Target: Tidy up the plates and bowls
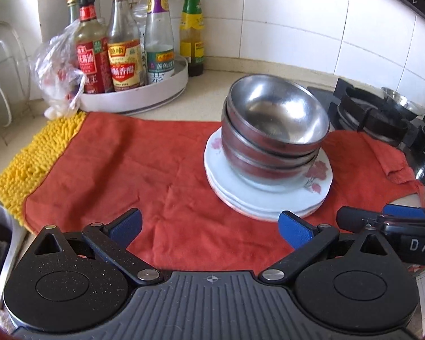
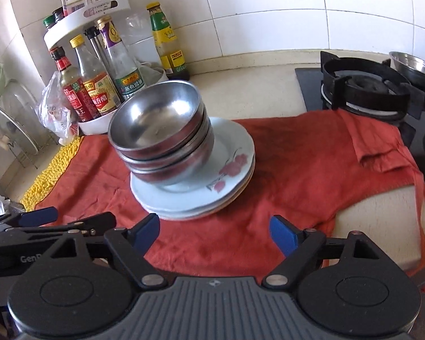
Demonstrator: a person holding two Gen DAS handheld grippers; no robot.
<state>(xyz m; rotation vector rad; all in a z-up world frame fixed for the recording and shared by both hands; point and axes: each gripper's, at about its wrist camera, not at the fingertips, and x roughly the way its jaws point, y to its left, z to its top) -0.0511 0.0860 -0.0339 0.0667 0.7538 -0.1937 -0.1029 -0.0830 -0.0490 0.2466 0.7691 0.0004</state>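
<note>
both tools (image 1: 211, 225) (image 2: 214, 228) released and empty, nested steel bowls (image 1: 272, 130) hiding the plate stack's (image 1: 269, 206) centre, lower plates mere edges

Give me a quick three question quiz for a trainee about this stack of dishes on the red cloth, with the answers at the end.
1. True or false: the steel bowls stand directly on the red cloth.
2. How many steel bowls are nested together: A two, B three, C five?
3. Fill in: both the left tool and the right tool are ____ and hold nothing.

Key: 1 false, they stand on the stacked flowered plates. 2 B. 3 open.
</note>
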